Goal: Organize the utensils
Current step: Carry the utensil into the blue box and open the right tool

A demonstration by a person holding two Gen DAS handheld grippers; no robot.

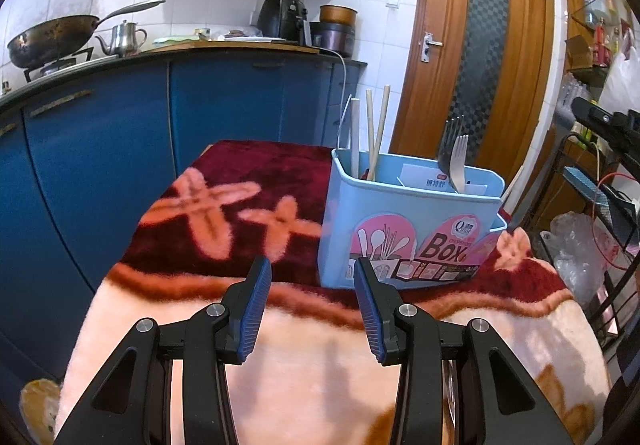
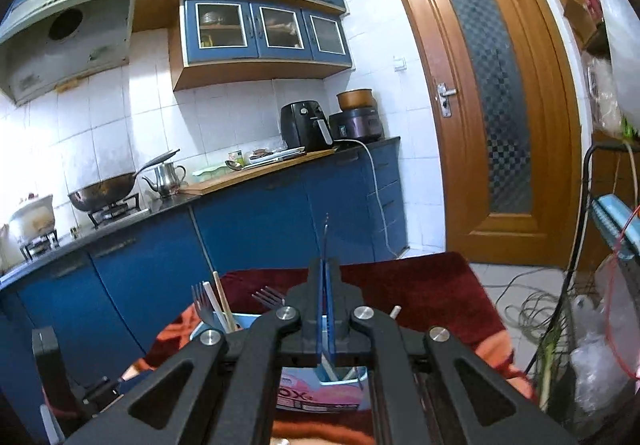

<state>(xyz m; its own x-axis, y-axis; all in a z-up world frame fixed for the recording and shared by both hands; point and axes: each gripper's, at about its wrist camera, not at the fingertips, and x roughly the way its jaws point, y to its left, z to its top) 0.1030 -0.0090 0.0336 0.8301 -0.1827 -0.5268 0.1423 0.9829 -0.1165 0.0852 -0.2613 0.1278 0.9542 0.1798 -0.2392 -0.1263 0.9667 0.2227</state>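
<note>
A light blue utensil box (image 1: 404, 229) stands on a red and peach blanket (image 1: 248, 213). Chopsticks (image 1: 374, 133) stand in its left compartment and forks (image 1: 456, 157) in its right one. My left gripper (image 1: 312, 273) is open and empty, low over the blanket just in front of the box. My right gripper (image 2: 326, 269) is shut on a thin utensil (image 2: 326, 233) seen edge-on, held upright above the box (image 2: 320, 393). Forks (image 2: 202, 305) and chopsticks (image 2: 224, 301) show below it to the left. The right gripper also shows at the left wrist view's right edge (image 1: 604, 129).
Blue kitchen cabinets (image 1: 224, 101) with a wok (image 1: 52, 37), a kettle (image 1: 124, 37) and an air fryer (image 1: 284, 19) stand behind the table. A wooden door (image 1: 484, 57) is at the back right. A wire rack (image 1: 600, 213) with bags and cables stands to the right.
</note>
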